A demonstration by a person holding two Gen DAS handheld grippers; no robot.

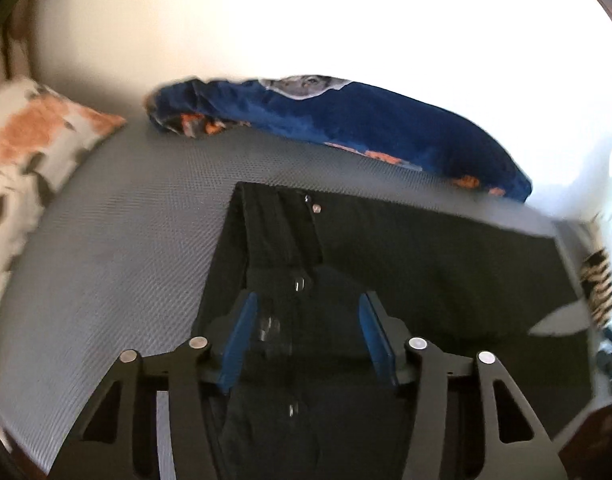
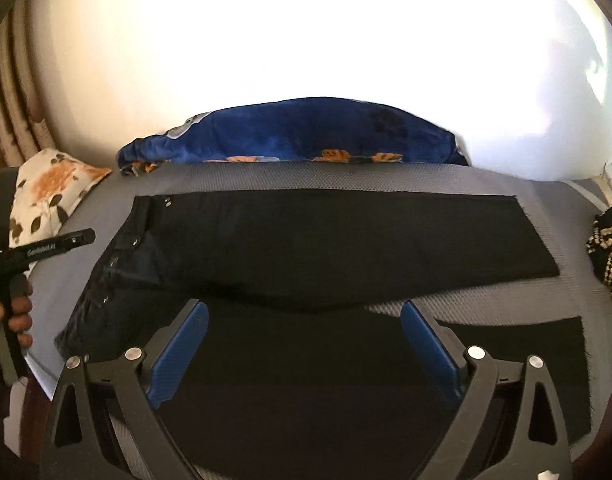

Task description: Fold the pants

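Black pants [image 2: 306, 236] lie spread flat on the grey bed [image 2: 506, 188], waistband at the left with its metal buttons [image 1: 316, 208], both legs running to the right. My left gripper [image 1: 306, 308] is open and empty, hovering over the waistband and fly area of the pants [image 1: 386, 248]. My right gripper [image 2: 303, 312] is open wide and empty, above the near leg around its middle. The left gripper's handle, held in a hand [image 2: 13, 308], shows at the left edge of the right wrist view.
A blue patterned blanket [image 2: 306, 132] lies bunched along the far edge of the bed by the white wall. A floral pillow [image 1: 29, 140] sits at the left. A striped knitted item [image 2: 610, 252] lies at the right end of the bed.
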